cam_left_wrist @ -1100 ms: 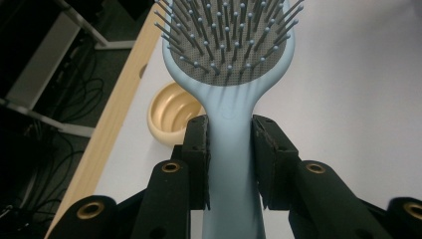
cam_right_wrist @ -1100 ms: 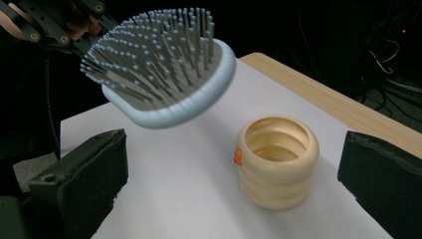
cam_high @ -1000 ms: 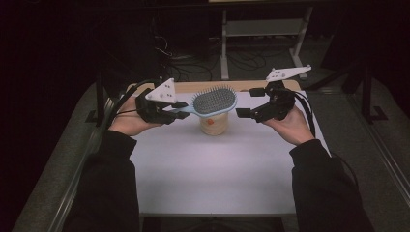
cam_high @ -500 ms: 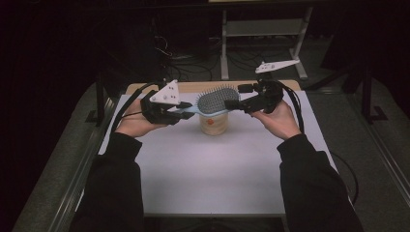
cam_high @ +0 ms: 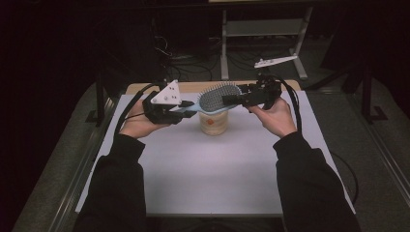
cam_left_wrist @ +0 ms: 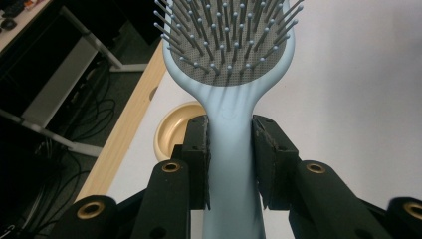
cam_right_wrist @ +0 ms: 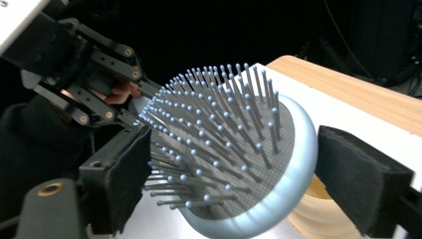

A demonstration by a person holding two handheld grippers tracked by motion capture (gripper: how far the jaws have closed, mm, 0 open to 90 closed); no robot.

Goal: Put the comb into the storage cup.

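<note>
Above the cup (cam_high: 213, 123) on the surface (cam_high: 208, 169), the brush (cam_high: 218, 96) is held by its handle in the left gripper (cam_high: 186, 110) fingers, while the right gripper (cam_high: 231, 99) fingers, just closing, flank its head, one pad among the bristles.

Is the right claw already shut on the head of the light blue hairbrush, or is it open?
Open. The right claw has been closing around the light blue hairbrush, but a gap remains beside each pad.
</note>
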